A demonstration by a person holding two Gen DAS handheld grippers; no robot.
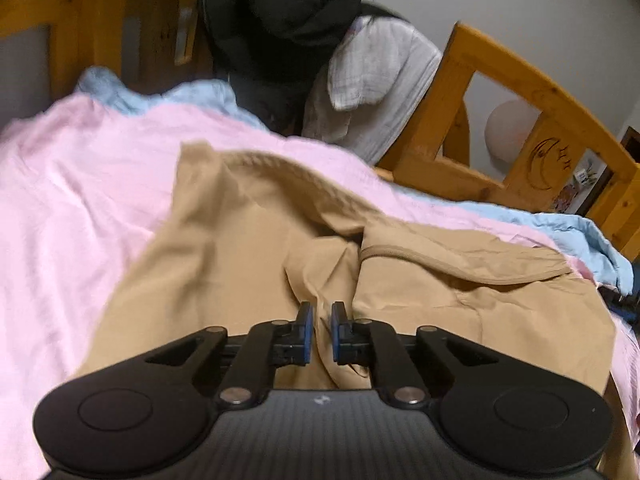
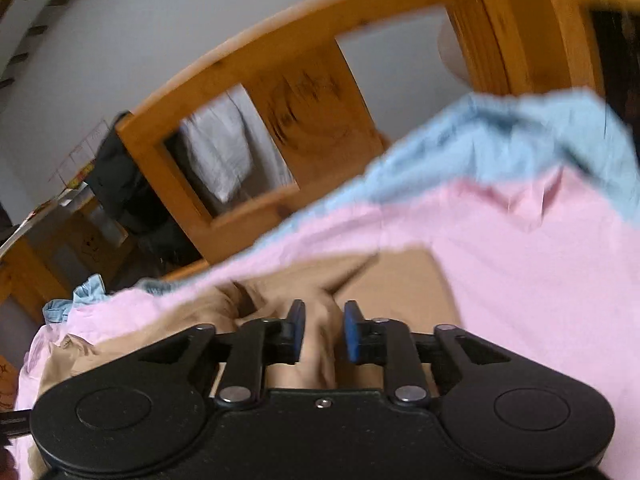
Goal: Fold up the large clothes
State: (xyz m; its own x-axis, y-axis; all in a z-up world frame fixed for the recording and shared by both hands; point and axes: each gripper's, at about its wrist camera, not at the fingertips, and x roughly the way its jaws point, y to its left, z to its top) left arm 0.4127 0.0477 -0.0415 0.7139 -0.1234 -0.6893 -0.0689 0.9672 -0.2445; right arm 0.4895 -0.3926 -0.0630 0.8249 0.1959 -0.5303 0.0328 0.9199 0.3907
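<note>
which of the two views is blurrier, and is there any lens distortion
Right wrist view: heavier motion smear across the wooden bed frame and blue sheet; left wrist view: sharper, the tan garment only softly blurred. Both show fisheye bending; the left view's bed rail curves visibly.

We see a tan garment point(image 1: 248, 240) of thin, soft fabric lying rumpled and partly folded over itself, a stitched hem curving across its right side; in the right wrist view the same tan cloth point(image 2: 392, 280) is bunched into ridges.
</note>
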